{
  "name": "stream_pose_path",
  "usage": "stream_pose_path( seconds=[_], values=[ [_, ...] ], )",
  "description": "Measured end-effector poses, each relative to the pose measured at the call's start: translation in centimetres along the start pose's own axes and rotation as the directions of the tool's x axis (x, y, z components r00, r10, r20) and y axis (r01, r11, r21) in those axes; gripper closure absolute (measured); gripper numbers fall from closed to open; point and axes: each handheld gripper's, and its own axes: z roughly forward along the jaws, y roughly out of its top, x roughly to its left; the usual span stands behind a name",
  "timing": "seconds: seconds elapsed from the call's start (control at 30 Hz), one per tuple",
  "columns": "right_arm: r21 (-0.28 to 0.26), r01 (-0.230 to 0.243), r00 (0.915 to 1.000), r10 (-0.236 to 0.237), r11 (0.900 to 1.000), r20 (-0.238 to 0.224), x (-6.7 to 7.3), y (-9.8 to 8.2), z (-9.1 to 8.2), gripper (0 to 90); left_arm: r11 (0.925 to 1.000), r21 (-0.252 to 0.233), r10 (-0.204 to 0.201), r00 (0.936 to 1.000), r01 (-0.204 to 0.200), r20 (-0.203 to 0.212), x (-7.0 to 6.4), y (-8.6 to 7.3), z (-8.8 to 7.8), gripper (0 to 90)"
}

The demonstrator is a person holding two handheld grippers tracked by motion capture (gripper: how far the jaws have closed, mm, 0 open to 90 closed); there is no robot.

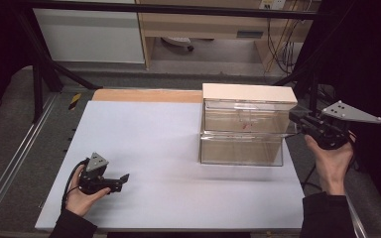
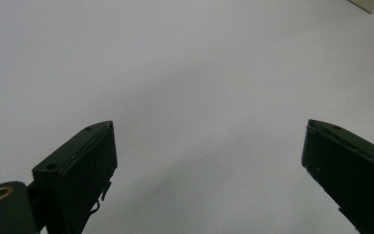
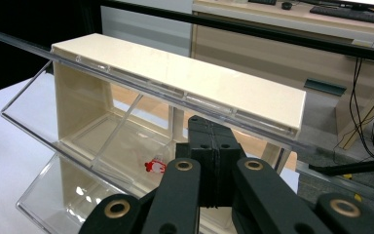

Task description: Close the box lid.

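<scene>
Bin (image 1: 243, 126), clear-fronted, cream top, at the desk's (image 1: 144, 163) far right corner; small red item (image 3: 152, 166) inside. Right gripper (image 1: 297, 119): jaws pressed together, empty, at the bin's right end beside the tilted clear flap (image 3: 68, 141). Likely step: working that flap. Left gripper (image 1: 121, 179): jaws wide, empty, near left front edge; ample bare desk between.

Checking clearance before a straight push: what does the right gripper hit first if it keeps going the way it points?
The right gripper, jaws shut, points at the clear display case. Going straight, it would likely meet the case's right end first, around the clear flap below the cream top. Depth is uncertain; it may already be touching.
</scene>
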Motion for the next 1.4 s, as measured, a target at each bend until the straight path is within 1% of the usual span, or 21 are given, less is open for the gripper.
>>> stream_pose_path(
  seconds=[0.13,0.2,0.5,0.67,0.83,1.13,1.4],
  values=[
    [0.013,-0.003,1.0000,0.003,1.000,-0.003,0.1,-0.4,-0.1,90.0,1.0000,0.004,0.000,1.0000,0.000,-0.002,0.0,-0.3,0.1,5.8],
    [0.020,-0.003,1.0000,0.003,1.000,-0.005,0.2,-0.6,-0.1,90.0,0.9999,0.011,0.006,1.0000,-0.006,-0.003,0.1,-0.4,0.2,5.8],
    [0.046,-0.009,0.9999,0.010,0.999,-0.007,0.5,-1.5,-0.2,90.0,1.0000,0.006,0.003,1.0000,-0.003,0.000,0.1,-0.6,0.2,5.6],
    [0.049,-0.013,0.9998,0.014,0.999,-0.015,0.8,-2.1,-0.1,90.0,1.0000,0.002,0.003,1.0000,-0.003,-0.001,0.1,-0.6,0.1,5.6],
    [0.054,-0.014,0.9996,0.015,0.998,-0.022,0.9,-2.6,-0.1,90.0,0.9999,0.010,0.008,1.0000,-0.008,-0.001,0.1,-0.7,0.1,5.6],
    [0.060,-0.021,0.9994,0.023,0.998,-0.028,1.0,-3.4,-0.1,90.0,1.0000,0.002,0.002,1.0000,-0.002,-0.004,0.2,-0.7,0.1,5.6],
    [0.075,-0.030,0.9990,0.032,0.997,-0.032,1.1,-4.1,0.2,90.0,1.0000,0.002,0.004,1.0000,-0.004,-0.005,0.2,-0.7,0.0,5.6]
  ],
)
